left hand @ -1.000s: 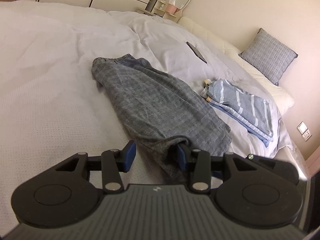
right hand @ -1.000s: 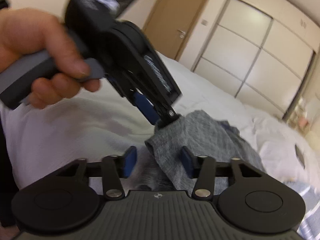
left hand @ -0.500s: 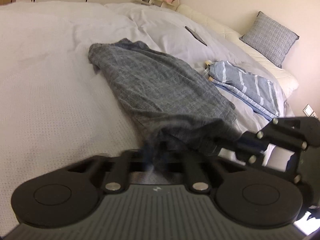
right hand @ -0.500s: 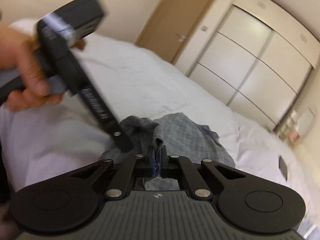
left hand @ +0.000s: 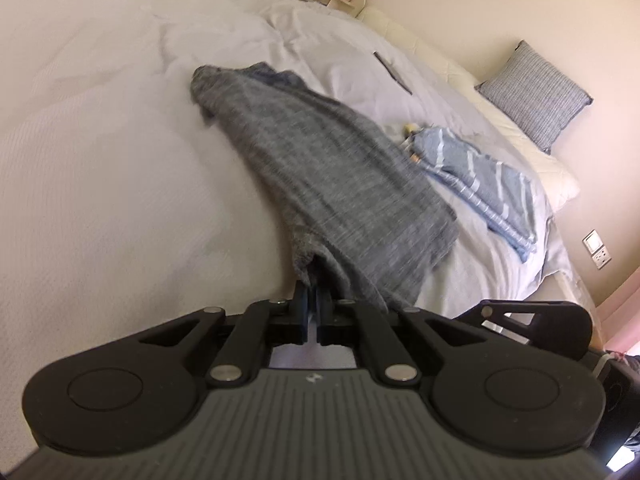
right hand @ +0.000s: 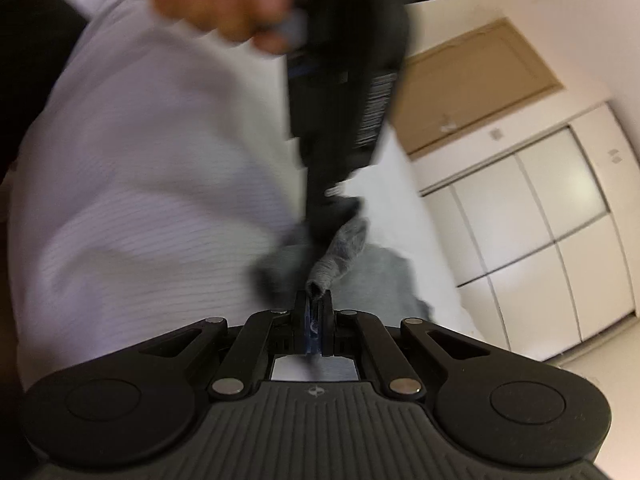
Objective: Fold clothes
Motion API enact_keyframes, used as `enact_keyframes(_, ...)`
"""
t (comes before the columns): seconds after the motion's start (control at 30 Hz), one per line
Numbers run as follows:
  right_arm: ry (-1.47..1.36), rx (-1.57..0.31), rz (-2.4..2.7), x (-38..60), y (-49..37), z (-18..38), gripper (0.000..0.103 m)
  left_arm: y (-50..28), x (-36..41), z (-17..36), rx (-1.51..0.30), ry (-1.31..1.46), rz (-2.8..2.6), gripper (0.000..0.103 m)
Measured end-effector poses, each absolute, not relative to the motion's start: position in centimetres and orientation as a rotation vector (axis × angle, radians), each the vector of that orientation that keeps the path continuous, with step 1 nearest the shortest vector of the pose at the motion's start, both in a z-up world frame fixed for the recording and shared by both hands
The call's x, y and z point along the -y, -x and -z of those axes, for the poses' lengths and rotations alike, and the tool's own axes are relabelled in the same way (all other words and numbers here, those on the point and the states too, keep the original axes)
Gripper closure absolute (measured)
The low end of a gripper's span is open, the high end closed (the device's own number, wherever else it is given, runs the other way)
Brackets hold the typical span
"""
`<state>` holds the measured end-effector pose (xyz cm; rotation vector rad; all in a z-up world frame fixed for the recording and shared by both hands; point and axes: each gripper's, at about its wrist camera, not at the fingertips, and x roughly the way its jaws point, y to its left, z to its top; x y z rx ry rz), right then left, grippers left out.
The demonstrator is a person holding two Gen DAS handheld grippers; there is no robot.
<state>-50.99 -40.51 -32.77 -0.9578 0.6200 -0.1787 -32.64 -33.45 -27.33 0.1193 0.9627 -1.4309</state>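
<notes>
A wide bed under a white quilted cover point(left hand: 100, 200) fills the left wrist view. Across it, from about 11 o'clock down to 6 o'clock, lies the grey heathered knit garment point(left hand: 320, 168), its far end flat on the cover and its near hem lifted. At 2 o'clock from it sits a folded blue-and-white striped garment point(left hand: 476, 172), and further out at 2 o'clock a grey checked pillow point(left hand: 534, 98).

The left gripper point(left hand: 312, 304) is clenched on the near hem of the grey garment. The right gripper point(right hand: 314, 310) is likewise pinched onto a bunched corner of it, with the left one blurred at 12 o'clock.

To fold well, I judge both corners should rise level, spread apart until the hem is taut, then travel together toward 11 o'clock so edges meet squarely without dragging the far end.
</notes>
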Motion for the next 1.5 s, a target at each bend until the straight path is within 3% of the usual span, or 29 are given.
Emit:
enact_keyframes(0.13, 0.942, -0.626, 0.175, 40.5, 51.4, 33.4, 0.099, 32.5, 32.2, 27.2, -0.913, -0.164, 1.421, 0.100)
enact_keyframes(0.2, 0.933, -0.630, 0.173, 40.5, 51.6, 33.7, 0.082, 33.2, 31.5, 26.6, -0.827, -0.248, 1.419, 0.096)
enact_keyframes(0.23, 0.921, -0.628, 0.175, 40.5, 51.7, 33.7, 0.067, 33.8, 31.1, 26.3, -0.774, -0.302, 1.418, 0.090)
enact_keyframes(0.27, 0.893, -0.622, 0.182, 40.7, 52.1, 33.3, 0.060, 34.3, 30.8, 26.0, -0.721, -0.355, 1.416, 0.086)
enact_keyframes(0.3, 0.867, -0.617, 0.187, 40.8, 52.3, 33.0, 0.060, 35.0, 30.6, 25.8, -0.656, -0.410, 1.413, 0.086)
enact_keyframes(0.4, 0.829, -0.620, 0.183, 40.5, 52.2, 32.9, 0.060, 37.1, 29.9, 25.3, -0.485, -0.540, 1.430, 0.081)
enact_keyframes(0.57, 0.930, -0.645, 0.147, 39.9, 50.2, 34.9, 0.060, 40.6, 29.8, 26.2, -0.194, -0.766, 1.438, 0.054)
enact_keyframes(0.6, 0.951, -0.653, 0.137, 39.6, 49.9, 35.5, 0.060, 41.4, 29.8, 26.7, -0.126, -0.823, 1.437, 0.052)
enact_keyframes(0.63, 0.954, -0.657, 0.131, 39.5, 49.6, 35.7, 0.068, 42.3, 29.8, 27.2, -0.057, -0.879, 1.435, 0.049)
enact_keyframes(0.67, 0.925, -0.653, 0.132, 39.8, 49.4, 35.4, 0.086, 43.1, 29.8, 27.7, 0.013, -0.935, 1.430, 0.045)
enact_keyframes(0.73, 0.866, -0.646, 0.135, 40.5, 49.1, 34.8, 0.098, 44.3, 30.0, 29.0, 0.137, -1.027, 1.413, 0.041)
enact_keyframes(0.9, 0.724, -0.600, 0.143, 41.4, 49.4, 32.0, 0.100, 46.9, 31.1, 31.9, 0.454, -1.175, 1.312, 0.036)
enact_keyframes(1.0, 0.696, -0.580, 0.138, 41.3, 49.8, 30.7, 0.100, 47.4, 32.2, 32.6, 0.509, -1.192, 1.287, 0.039)
enact_keyframes(1.03, 0.693, -0.576, 0.136, 41.3, 49.9, 30.4, 0.100, 47.4, 32.6, 32.6, 0.495, -1.193, 1.294, 0.050)
enact_keyframes(1.07, 0.687, -0.574, 0.135, 41.3, 49.9, 30.2, 0.100, 47.4, 32.9, 32.7, 0.481, -1.195, 1.302, 0.073)
enact_keyframes(1.17, 0.679, -0.574, 0.139, 41.4, 50.8, 30.3, 0.100, 47.0, 33.8, 32.3, 0.404, -1.166, 1.335, 0.092)
enact_keyframes(1.2, 0.684, -0.573, 0.143, 41.2, 51.5, 30.3, 0.096, 46.7, 34.0, 31.9, 0.353, -1.131, 1.354, 0.094)
enact_keyframes(1.27, 0.699, -0.575, 0.166, 41.5, 52.5, 30.7, 0.070, 45.9, 34.4, 31.0, 0.251, -1.060, 1.390, 0.097)
enact_keyframes(1.3, 0.707, -0.577, 0.181, 41.7, 52.9, 31.1, 0.065, 45.6, 34.6, 30.5, 0.200, -1.023, 1.406, 0.097)
enact_keyframes(1.5, 0.718, -0.587, 0.324, 44.7, 52.3, 33.0, 0.058, 43.6, 35.7, 27.6, -0.032, -0.827, 1.469, 0.098)
